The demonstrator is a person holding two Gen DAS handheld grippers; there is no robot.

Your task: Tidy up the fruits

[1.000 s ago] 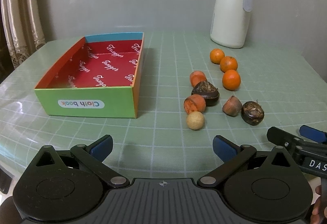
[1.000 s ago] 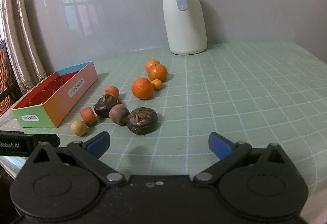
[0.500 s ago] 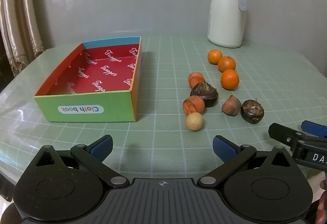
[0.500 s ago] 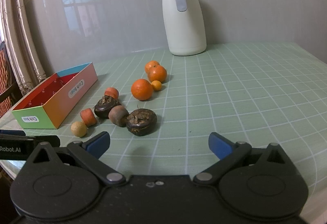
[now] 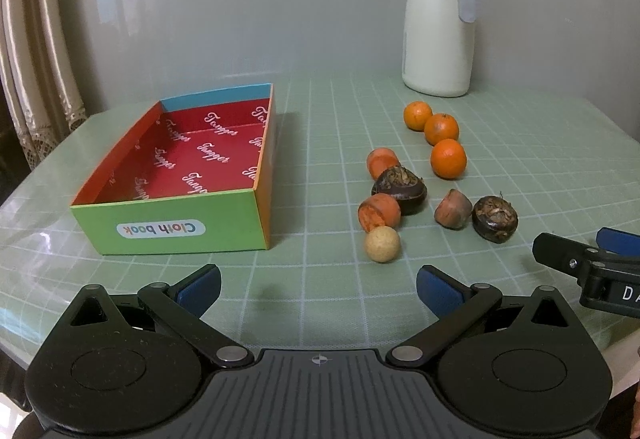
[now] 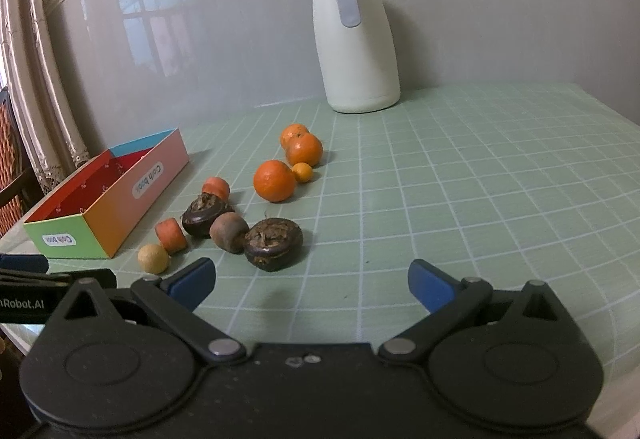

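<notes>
A colourful cardboard box (image 5: 180,231) with a red inside stands empty at the left; it also shows in the right wrist view (image 6: 120,215). To its right lie loose fruits: three oranges (image 5: 448,159), two dark water chestnuts (image 5: 400,185) (image 5: 494,218), two orange carrot pieces (image 5: 378,211), a brown piece (image 5: 453,207) and a tan ball (image 5: 382,243). The right wrist view adds a tiny orange (image 6: 302,172). My left gripper (image 5: 318,285) is open and empty near the table's front. My right gripper (image 6: 312,281) is open and empty, just short of a chestnut (image 6: 274,243).
A white thermos jug (image 5: 438,27) with a grey lid stands at the back by the wall. The table has a green checked cloth (image 6: 480,179). Curtains (image 5: 36,39) hang at the far left. The right gripper's finger shows at the left view's right edge (image 5: 568,257).
Both views shifted slightly: the left gripper drew back and rose a little, the scene sliding left. The right gripper stayed nearly still. No fruit moved.
</notes>
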